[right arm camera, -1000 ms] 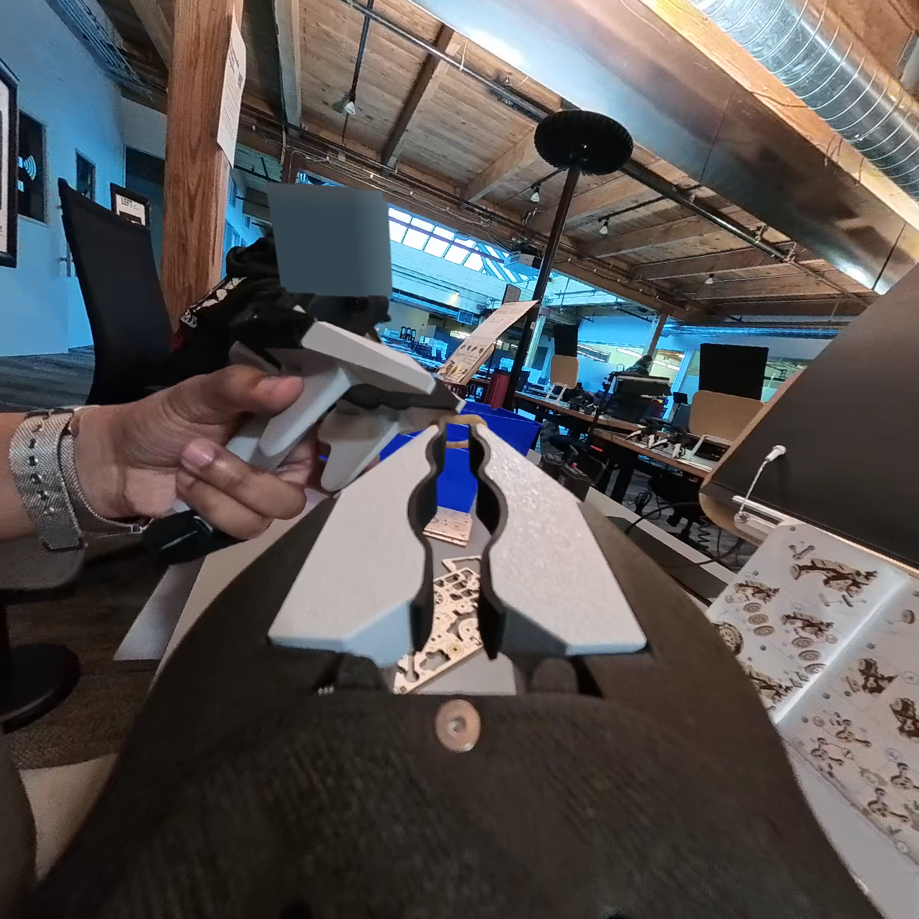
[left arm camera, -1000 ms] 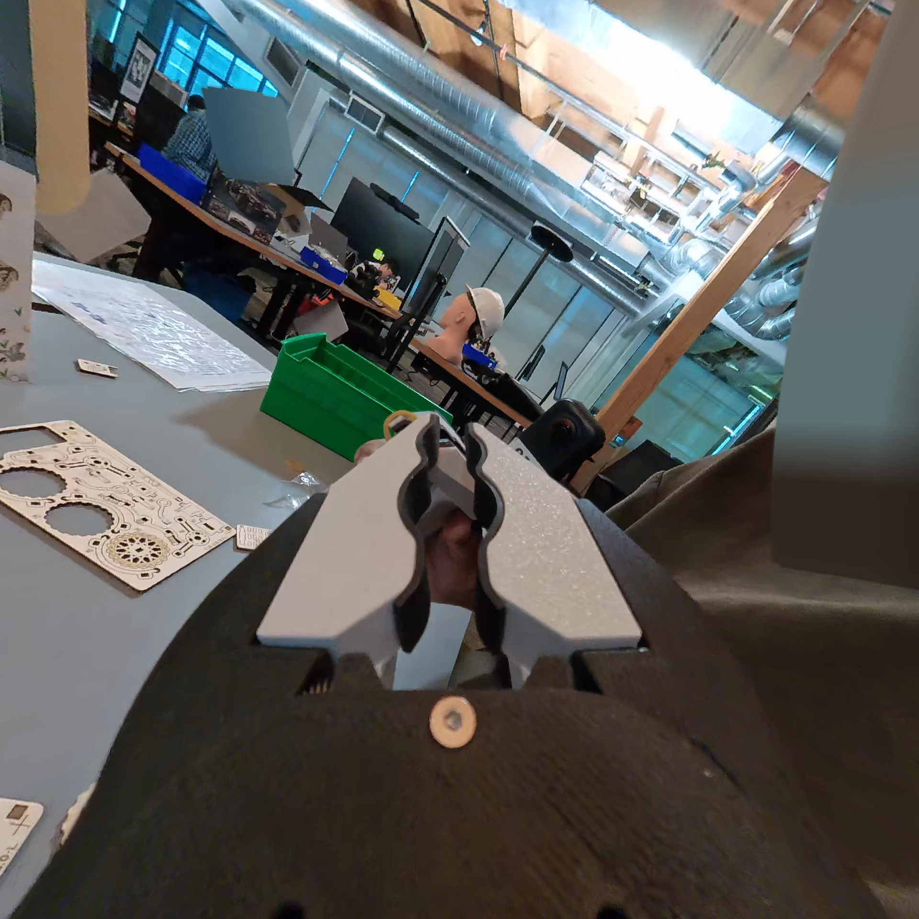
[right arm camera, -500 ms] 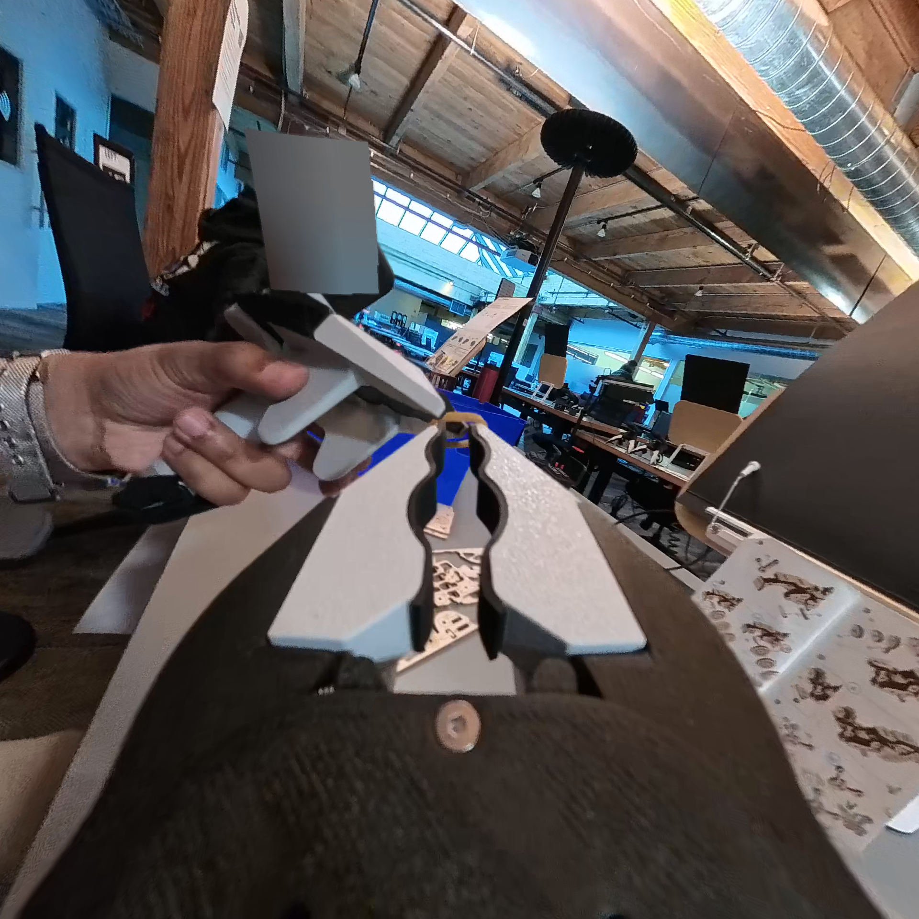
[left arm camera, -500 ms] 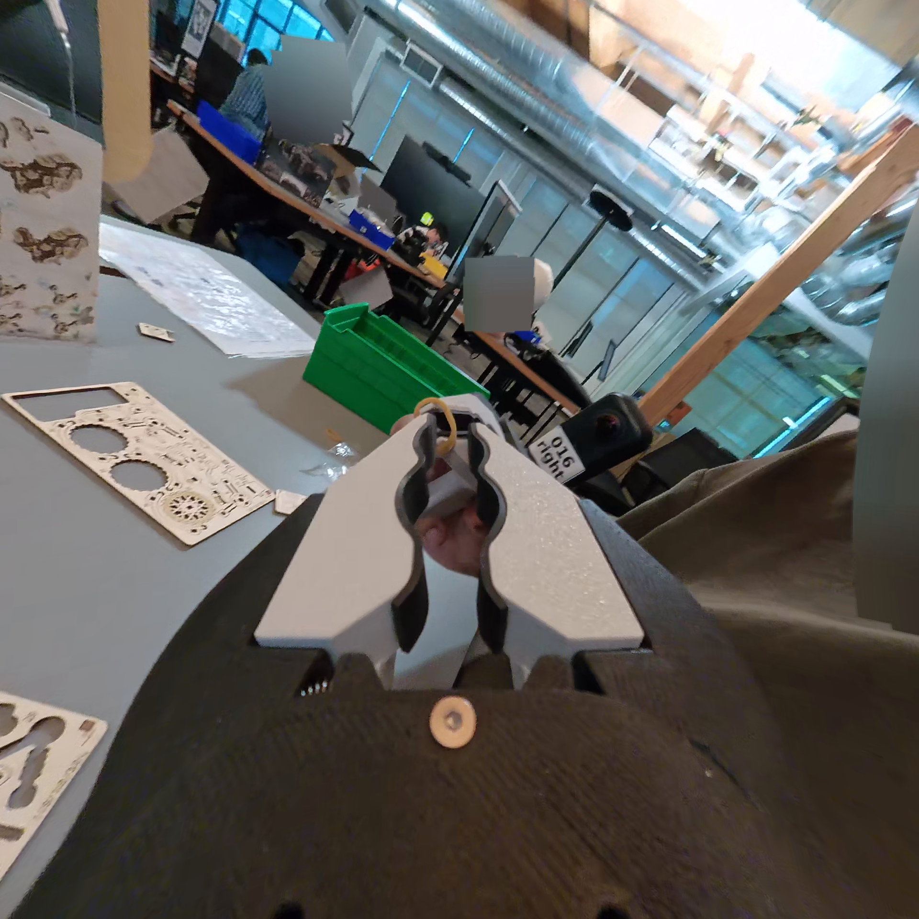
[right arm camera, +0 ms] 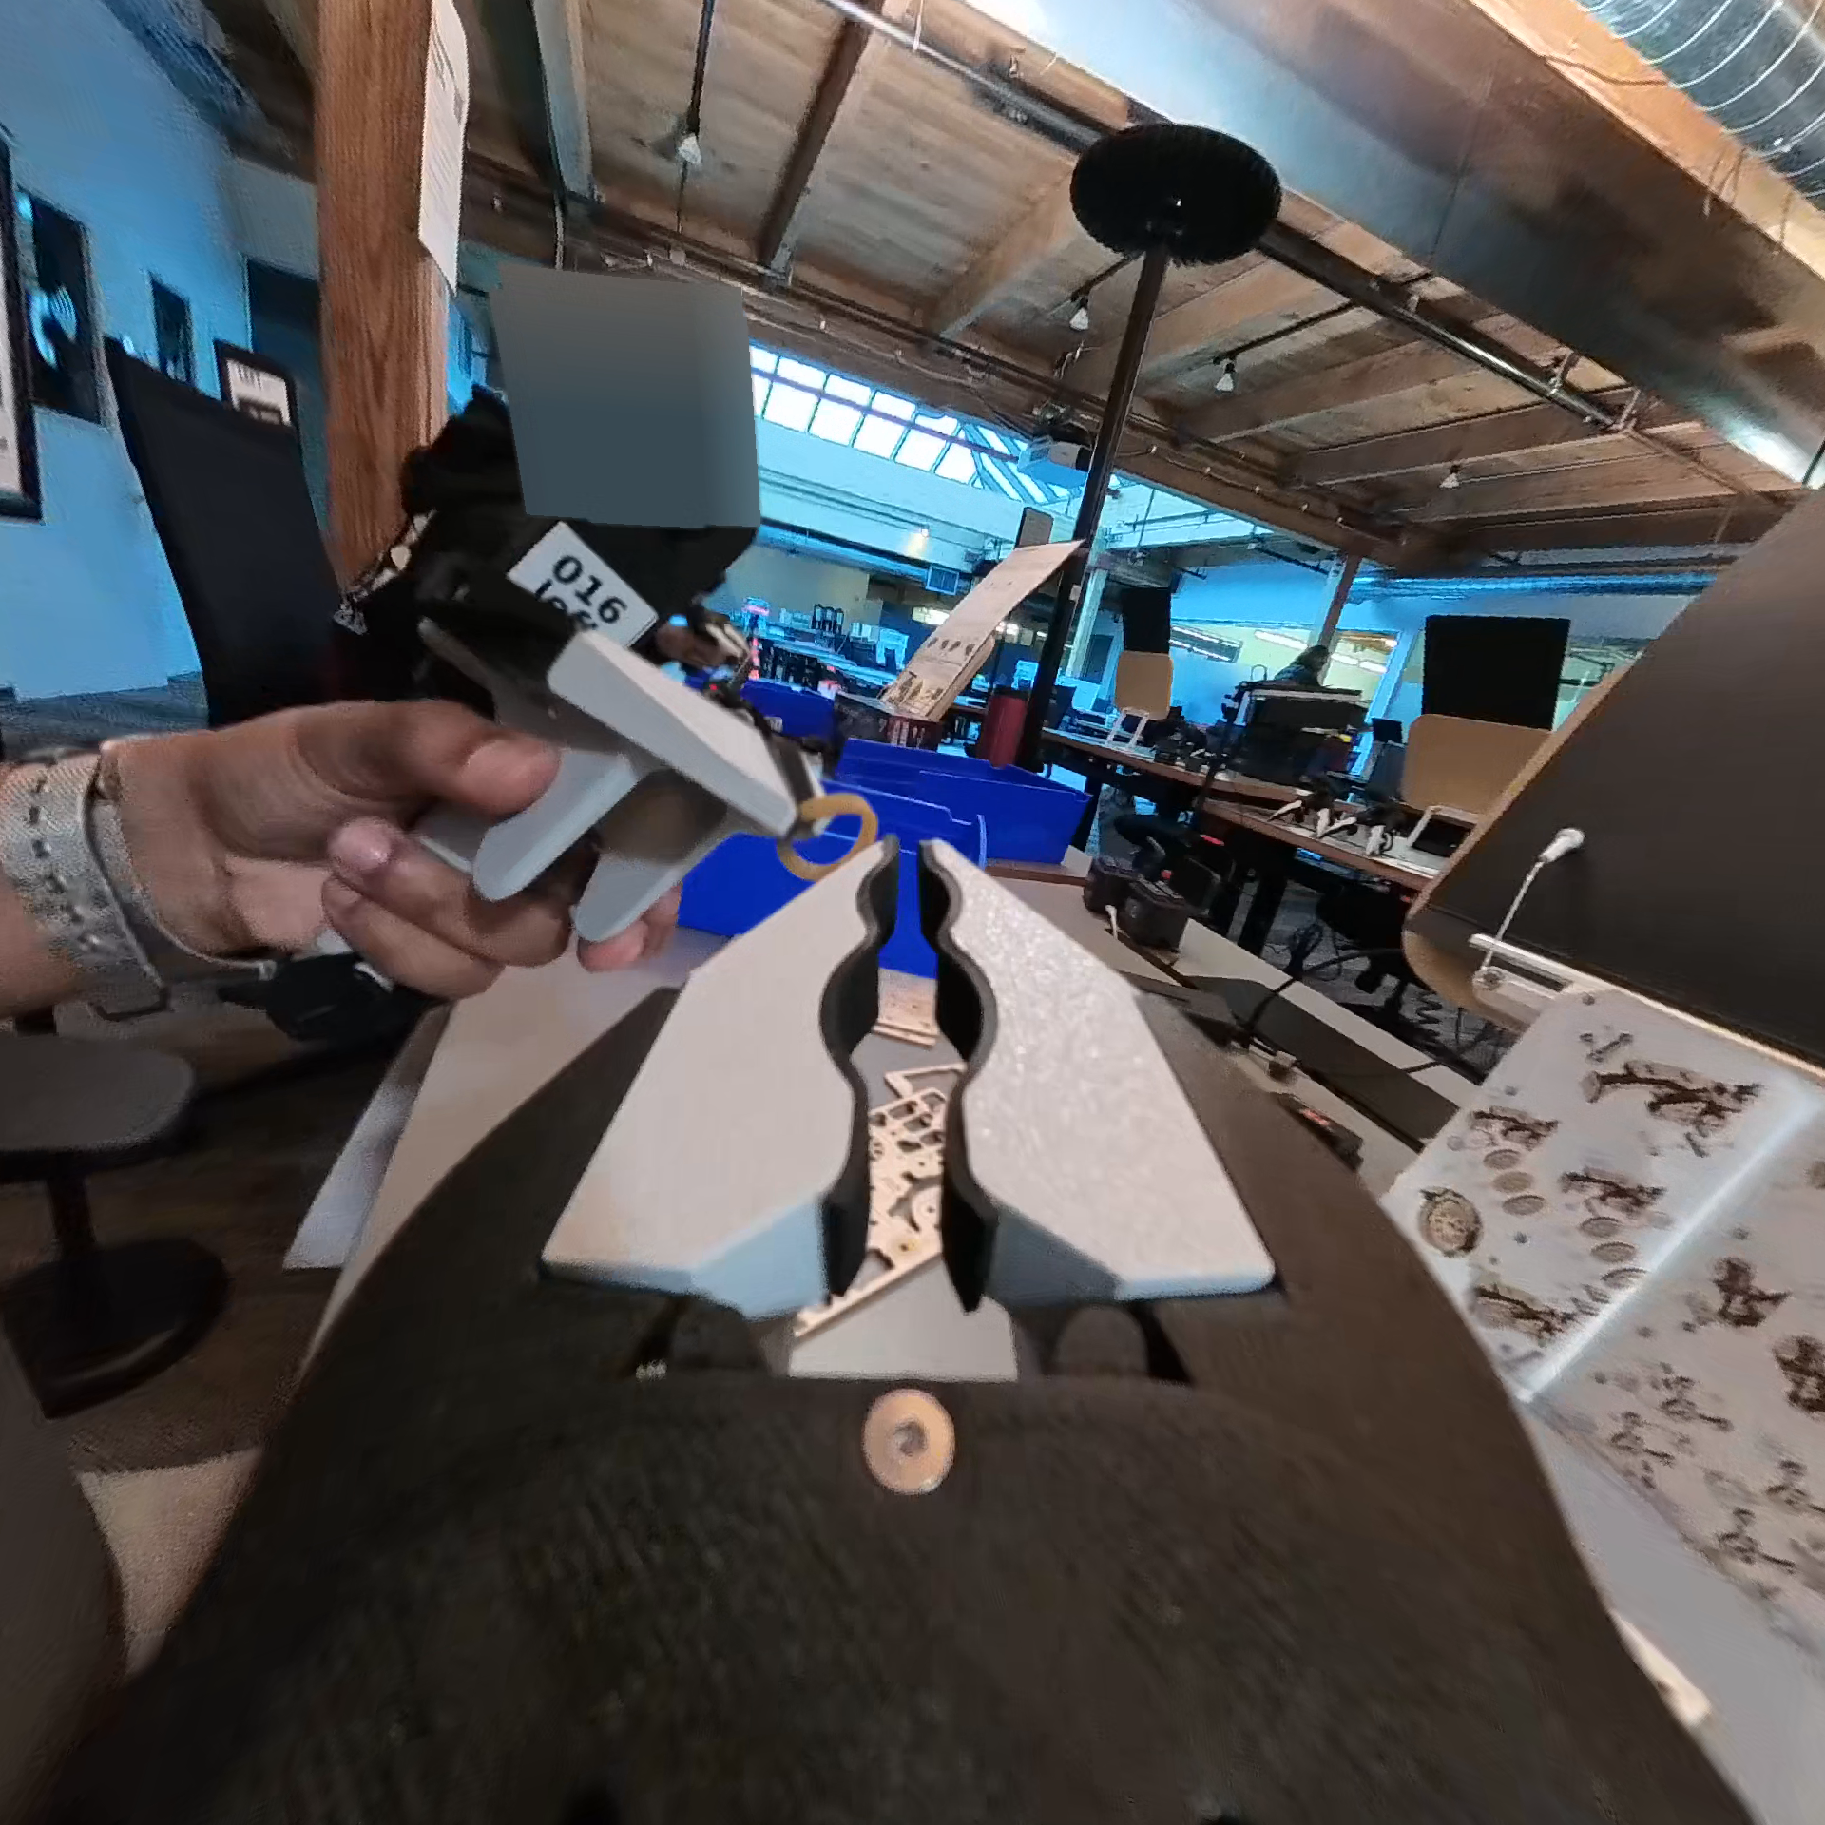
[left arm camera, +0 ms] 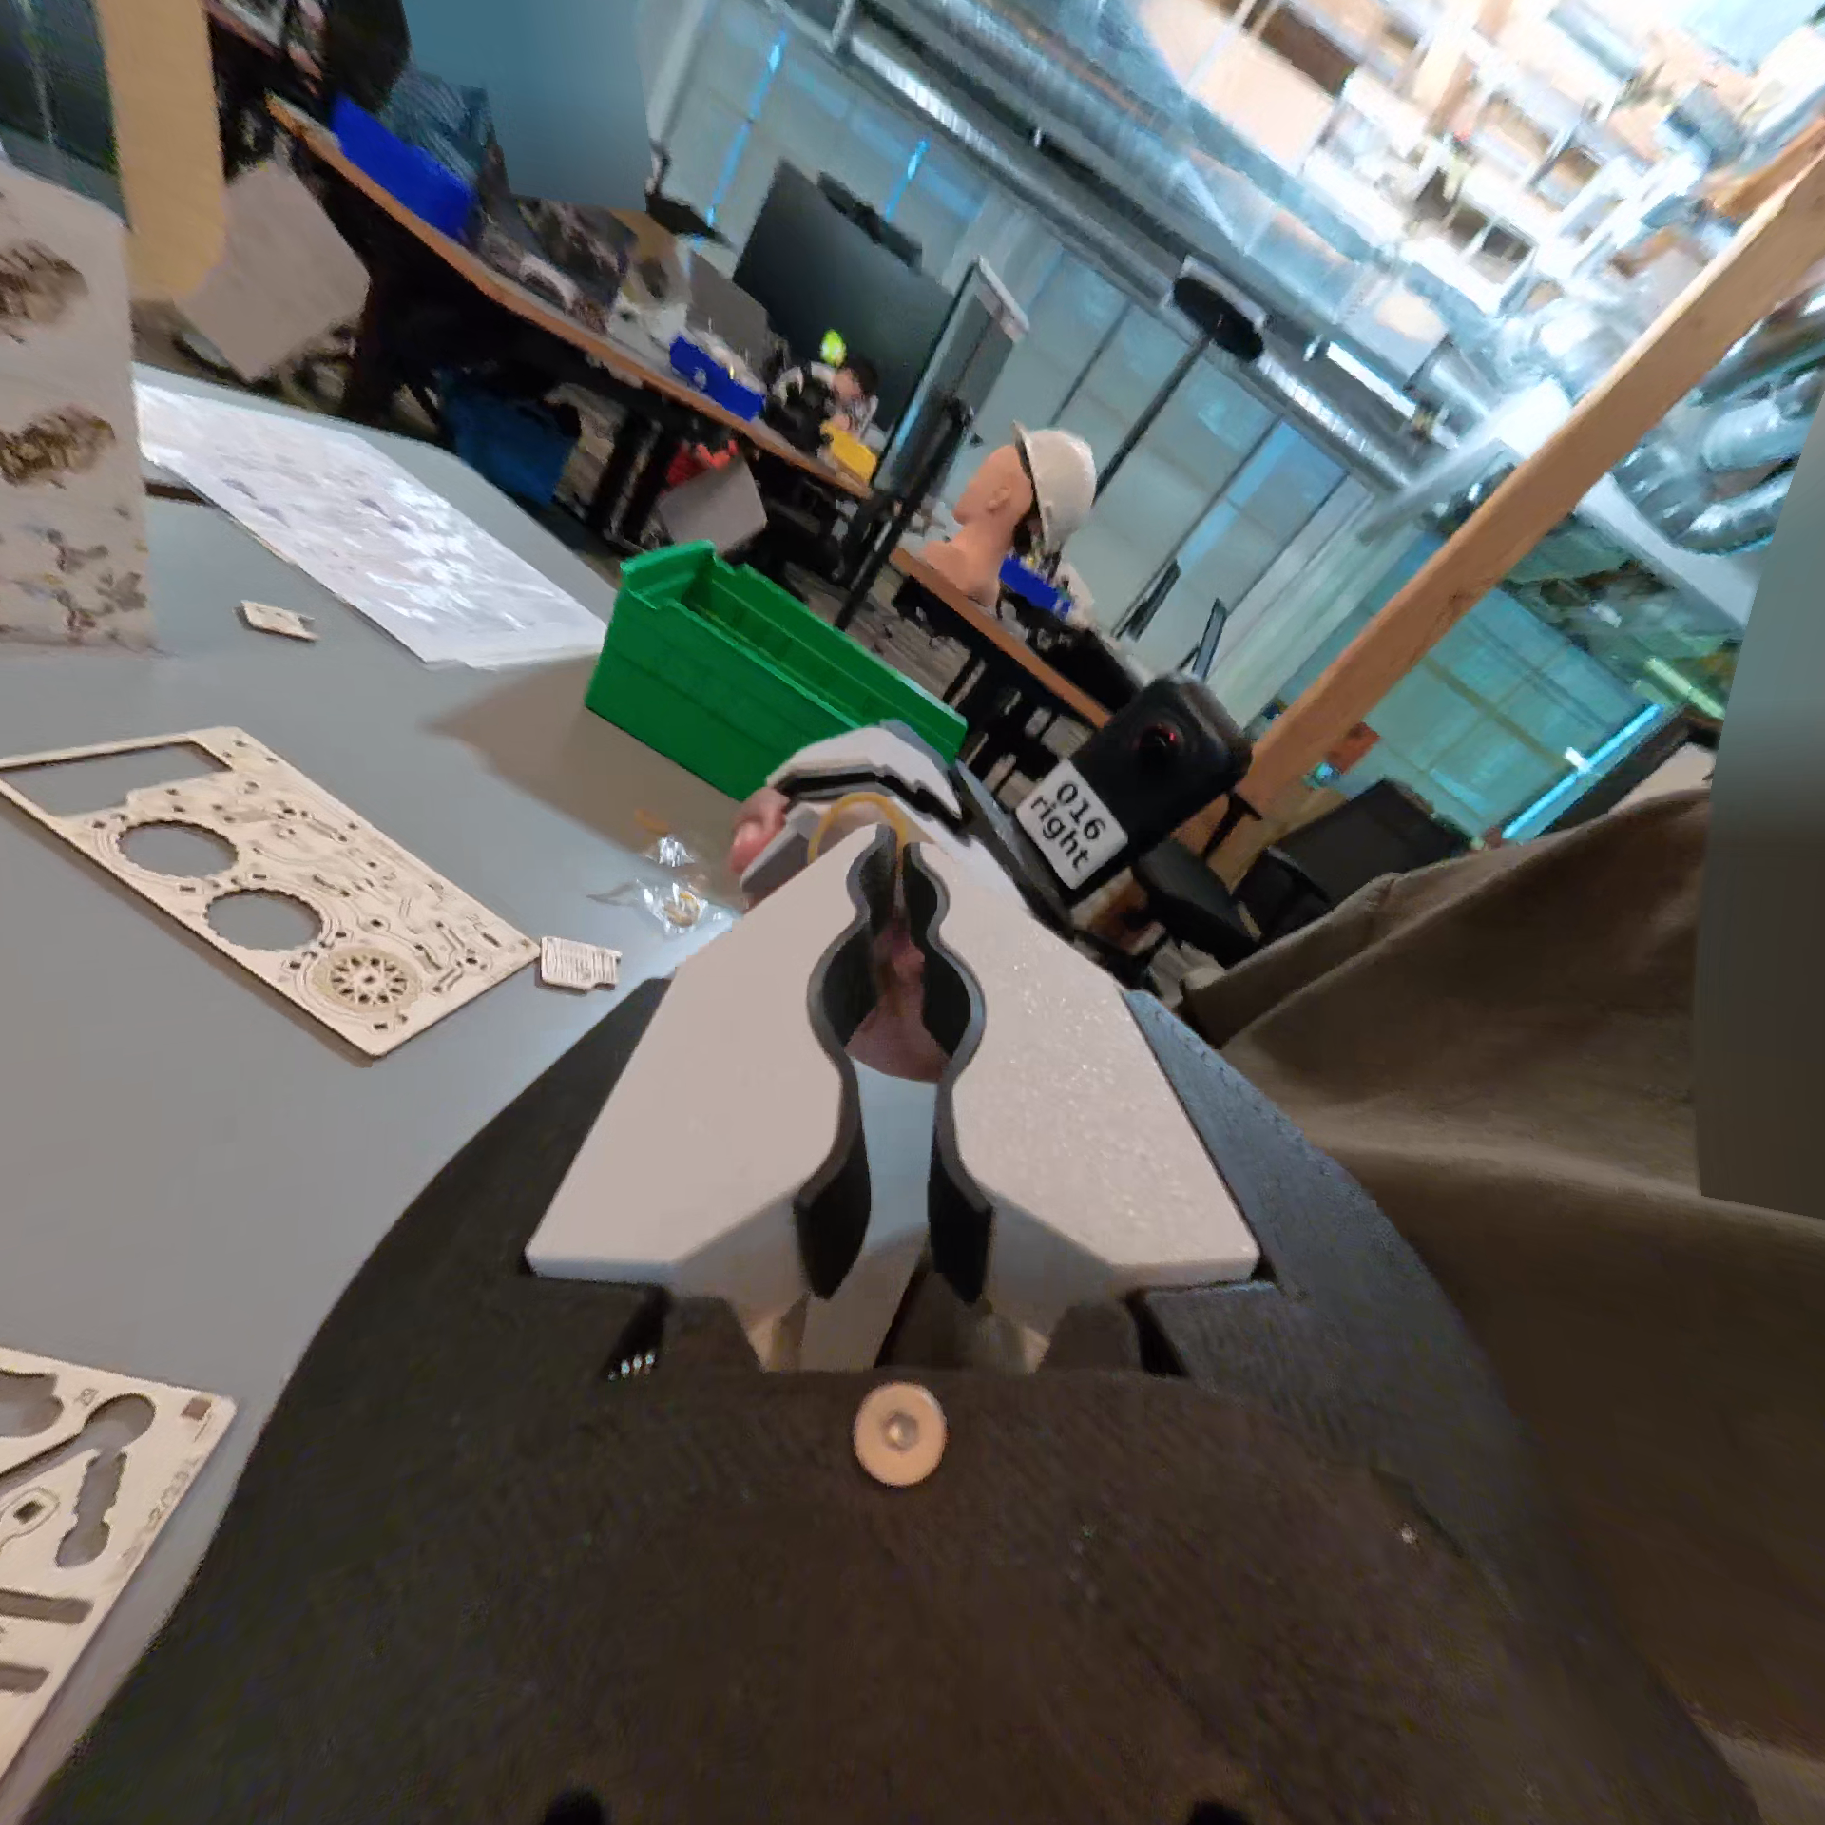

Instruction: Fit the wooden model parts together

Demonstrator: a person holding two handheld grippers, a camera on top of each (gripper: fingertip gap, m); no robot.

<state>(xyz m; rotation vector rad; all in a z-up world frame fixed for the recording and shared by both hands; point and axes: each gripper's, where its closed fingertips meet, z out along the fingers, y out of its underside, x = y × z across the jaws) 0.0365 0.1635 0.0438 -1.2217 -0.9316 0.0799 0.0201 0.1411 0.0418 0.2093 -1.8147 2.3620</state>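
My left gripper (left arm camera: 894, 851) is shut on a small yellow rubber band (left arm camera: 857, 818), held up above the grey table (left arm camera: 247, 1136). In the right wrist view the left gripper (right arm camera: 790, 815) is held by a hand (right arm camera: 326, 839), with the band (right arm camera: 828, 837) hanging from its tip. My right gripper (right arm camera: 909, 855) is shut and empty, its tips just right of the band. It also shows in the left wrist view (left arm camera: 869, 775), tip to tip with my left gripper. A laser-cut wooden sheet (left arm camera: 267, 889) lies on the table, and another (left arm camera: 79, 1481) at the near left.
A green bin (left arm camera: 760, 672), a paper sheet (left arm camera: 375, 533), small wooden pieces (left arm camera: 578, 963) and plastic wrap (left arm camera: 672, 899) lie on the table. Blue bins (right arm camera: 988, 820) and a printed box (right arm camera: 1629, 1234) show in the right wrist view. A wooden sheet (right arm camera: 904, 1146) lies below my right gripper. My left and right fingertips are right by each other.
The rubber band sat at my right gripper's tips half a second ago; now it hangs from the left gripper just left of them. Both views have tilted and shifted slightly.
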